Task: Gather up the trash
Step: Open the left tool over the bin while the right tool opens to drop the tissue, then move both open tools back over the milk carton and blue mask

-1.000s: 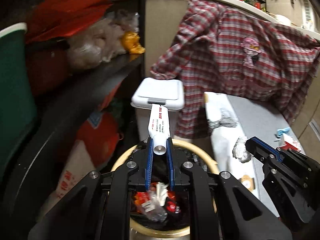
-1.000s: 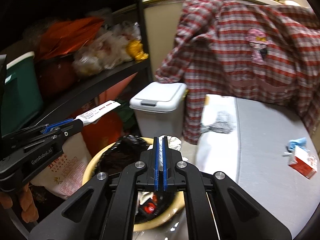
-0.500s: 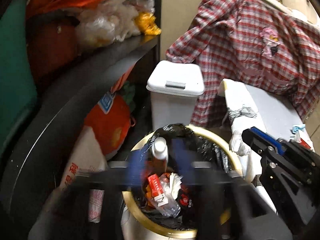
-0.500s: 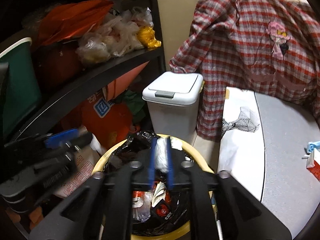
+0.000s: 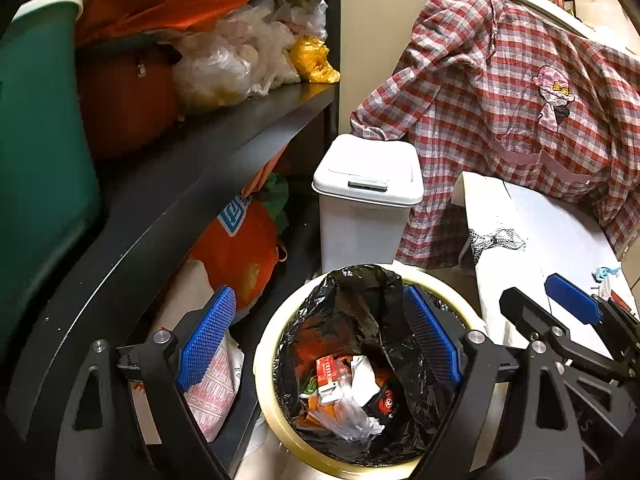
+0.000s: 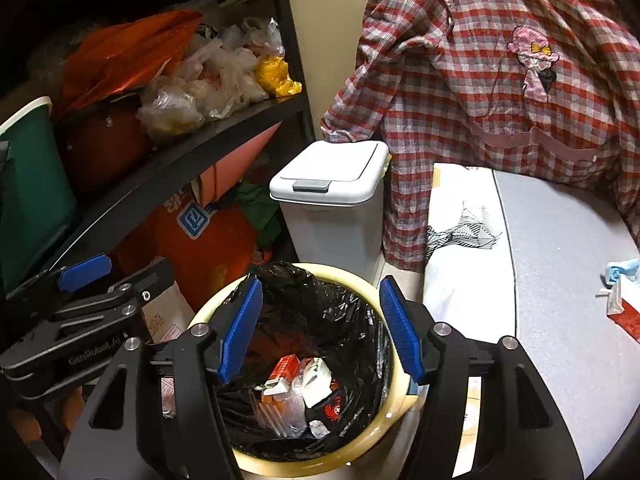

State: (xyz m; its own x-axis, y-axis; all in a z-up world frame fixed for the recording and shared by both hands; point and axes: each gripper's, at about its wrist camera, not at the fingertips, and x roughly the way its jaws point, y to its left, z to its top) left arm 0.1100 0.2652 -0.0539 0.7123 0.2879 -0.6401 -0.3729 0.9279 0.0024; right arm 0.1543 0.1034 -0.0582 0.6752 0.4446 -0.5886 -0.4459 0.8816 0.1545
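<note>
Both claws are held over the yellow bin point(image 5: 264, 364): the left gripper point(image 5: 320, 344) is seen with its jaws opening wide and nothing between the blue pads point(image 5: 206, 338), and the right gripper point(image 6: 320, 328) is likewise opening, empty. Below them, inside the black liner point(image 6: 344, 304), crumpled wrappers and a red carton point(image 6: 286, 366) are piled loosely. Further trash is left on the grey table point(image 6: 560, 280) at the right: a red-and-white pack point(image 6: 624, 308) beside a blue scrap point(image 6: 622, 270). The pack is judged light and crushable, best taken across its flat faces with little force; the scrap is judged limp, so it should be pinched at its bunched middle. Beyond stand a white lidded bin point(image 6: 332, 200) and a plaid shirt point(image 6: 500, 80).
</note>
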